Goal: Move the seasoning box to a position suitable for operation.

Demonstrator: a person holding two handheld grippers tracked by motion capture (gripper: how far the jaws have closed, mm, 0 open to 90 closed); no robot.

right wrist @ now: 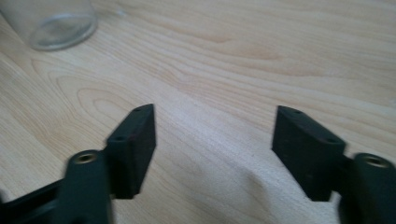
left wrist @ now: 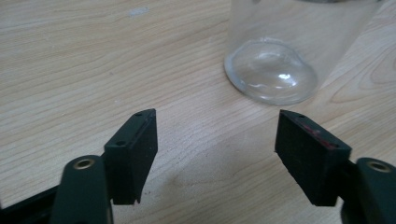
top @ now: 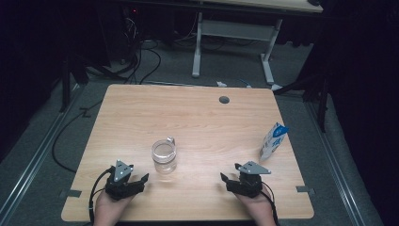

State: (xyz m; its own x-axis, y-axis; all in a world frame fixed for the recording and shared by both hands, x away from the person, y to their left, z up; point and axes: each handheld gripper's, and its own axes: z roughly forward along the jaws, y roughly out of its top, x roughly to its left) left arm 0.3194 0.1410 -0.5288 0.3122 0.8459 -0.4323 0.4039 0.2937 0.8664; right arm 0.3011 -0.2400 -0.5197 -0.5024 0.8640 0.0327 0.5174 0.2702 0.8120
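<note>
Resting: both hands sit at the near edge of the wooden table [top: 197,117], each bearing a gripper, nothing held.
Left gripper [top: 133,181]: jaws spread wide and empty; it lies near the glass mug, on the near left of it.
Right gripper [top: 235,181]: jaws likewise wide apart with bare wood between them; it lies well apart from the mug, on its near right.
Glass mug [top: 164,156]: upright, clear, seemingly empty, handle turned to the far side; in the left gripper view its rounded base [left wrist: 271,74] stands just beyond the jaws.
Milk carton [top: 273,141]: white and blue, upright, far right of the mug, close to the table's right edge.
Step in hand: likely a first reach for mug and carton.
Doing it well: bring the left jaws level around the mug's wall, centred, and close gently, since glass is slippery; take the carton at mid-height without crushing it.
Surface: pale wood grain, flat, a round cable hole [top: 224,100] far beyond the mug.
Room: dim; grey carpet, cables, and a white desk frame [top: 233,44] beyond the table.
</note>
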